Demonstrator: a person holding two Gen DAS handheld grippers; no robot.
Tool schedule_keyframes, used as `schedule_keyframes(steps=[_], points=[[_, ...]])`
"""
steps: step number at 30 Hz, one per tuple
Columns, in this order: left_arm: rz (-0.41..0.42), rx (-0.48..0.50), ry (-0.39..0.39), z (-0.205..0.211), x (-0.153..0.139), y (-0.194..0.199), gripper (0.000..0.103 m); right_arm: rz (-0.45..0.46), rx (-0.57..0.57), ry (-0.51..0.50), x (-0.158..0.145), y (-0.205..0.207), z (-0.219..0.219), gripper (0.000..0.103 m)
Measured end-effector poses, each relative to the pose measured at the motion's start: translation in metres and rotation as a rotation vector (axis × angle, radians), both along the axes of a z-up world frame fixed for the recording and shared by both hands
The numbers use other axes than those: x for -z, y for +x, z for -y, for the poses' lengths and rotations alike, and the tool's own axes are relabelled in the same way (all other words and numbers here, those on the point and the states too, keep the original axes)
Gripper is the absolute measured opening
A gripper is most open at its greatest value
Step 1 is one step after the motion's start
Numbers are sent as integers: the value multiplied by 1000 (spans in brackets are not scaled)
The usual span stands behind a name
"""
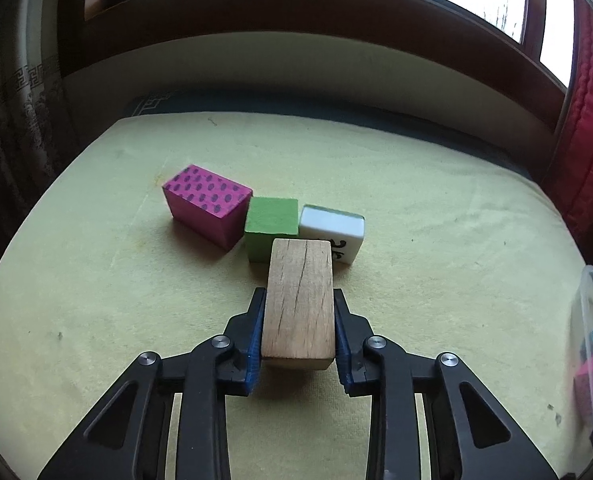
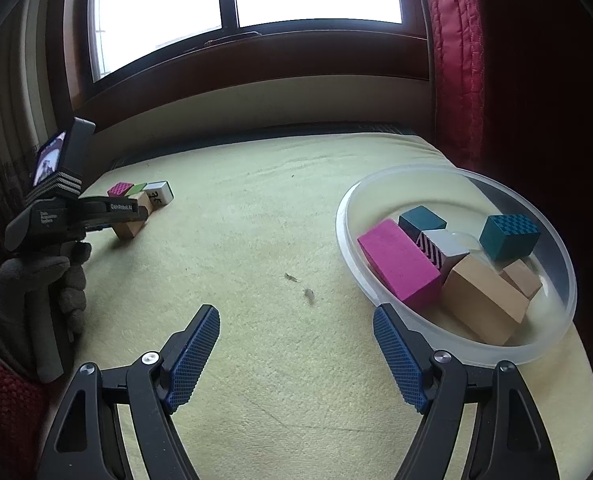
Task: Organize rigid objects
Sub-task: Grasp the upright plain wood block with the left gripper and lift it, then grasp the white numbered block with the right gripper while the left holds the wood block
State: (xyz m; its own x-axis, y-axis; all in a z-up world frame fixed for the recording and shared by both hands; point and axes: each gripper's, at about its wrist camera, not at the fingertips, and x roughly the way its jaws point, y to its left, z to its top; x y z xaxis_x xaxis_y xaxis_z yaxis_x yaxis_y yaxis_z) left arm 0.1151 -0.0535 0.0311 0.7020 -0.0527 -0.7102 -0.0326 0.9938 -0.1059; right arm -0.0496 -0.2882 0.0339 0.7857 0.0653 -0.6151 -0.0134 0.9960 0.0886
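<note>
My left gripper [image 1: 299, 300] is shut on a plain wooden block [image 1: 299, 300], held just above the yellow-green cloth. Beyond it lie a magenta dotted block [image 1: 206, 204], a green cube [image 1: 271, 226] and a white mahjong tile [image 1: 332, 230], side by side. In the right wrist view the left gripper [image 2: 134, 216] shows at far left with the wooden block [image 2: 132, 220]. My right gripper [image 2: 296, 326] is open and empty, low over the cloth, just left of a clear plastic bowl [image 2: 552, 320] holding several blocks, among them a magenta block [image 2: 396, 262].
The cloth-covered surface [image 2: 276, 220] ends at a dark wall under a window. A red curtain [image 2: 456, 60] hangs at the right behind the bowl. The bowl's edge [image 1: 592, 288] shows at the right of the left wrist view. A gloved hand [image 2: 36, 288] holds the left gripper.
</note>
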Motion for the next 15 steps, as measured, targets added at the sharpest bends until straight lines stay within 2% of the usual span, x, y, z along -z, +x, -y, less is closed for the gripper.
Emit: schedule_keyframes(steps=[3, 10, 15], points=[[29, -17, -14, -7, -7, -8, 30, -8, -15, -12, -2, 3, -4, 83], [62, -85, -61, -33, -17, -15, 30, -47, -76, 68, -14, 30, -17, 83], [63, -142, -109, -54, -20, -18, 30, -44, -128, 56, -21, 60, -44, 83]])
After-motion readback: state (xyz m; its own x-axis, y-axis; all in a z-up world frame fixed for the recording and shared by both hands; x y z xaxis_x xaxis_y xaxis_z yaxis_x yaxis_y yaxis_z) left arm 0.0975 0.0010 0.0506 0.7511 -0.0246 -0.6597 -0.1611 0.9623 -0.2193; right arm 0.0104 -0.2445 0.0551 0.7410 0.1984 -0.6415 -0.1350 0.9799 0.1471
